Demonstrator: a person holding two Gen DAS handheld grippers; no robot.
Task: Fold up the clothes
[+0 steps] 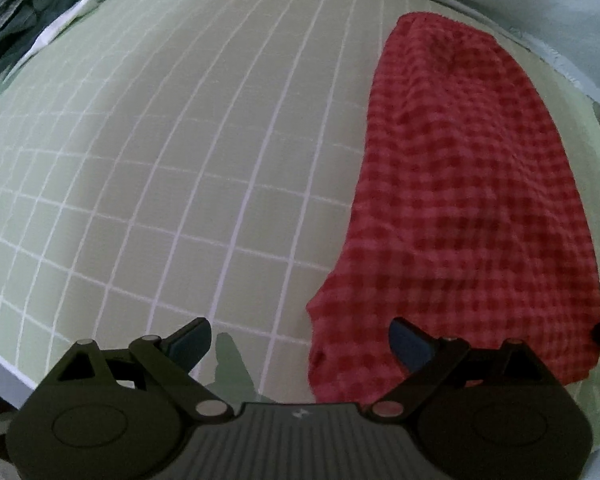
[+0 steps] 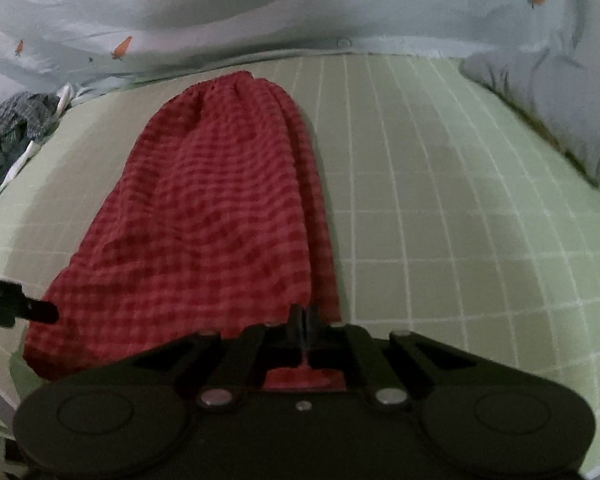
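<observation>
A: One red checked garment (image 2: 204,208) is laid lengthwise on the green grid sheet (image 2: 440,220), folded narrow.

B: Its 6 o'clock hem is clamped by the right gripper (image 2: 303,316). Left gripper (image 1: 300,344) fingers are spread, empty. Cross-folding is judged outstanding; unfolded clothes (image 1: 24,4) are piled at 10 o'clock.

You are looking at one red checked garment (image 2: 204,216), lying lengthwise on one pale green sheet (image 1: 180,140) crossed by white grid lines. You are holding two grippers: the left gripper (image 1: 300,344), one, and the right gripper (image 2: 303,316), one. You are seeing one heap of grey patterned clothes (image 2: 16,120) at the far left edge. You are seeing one pale blue quilt (image 2: 260,4) behind, showing three small orange motifs.
</observation>
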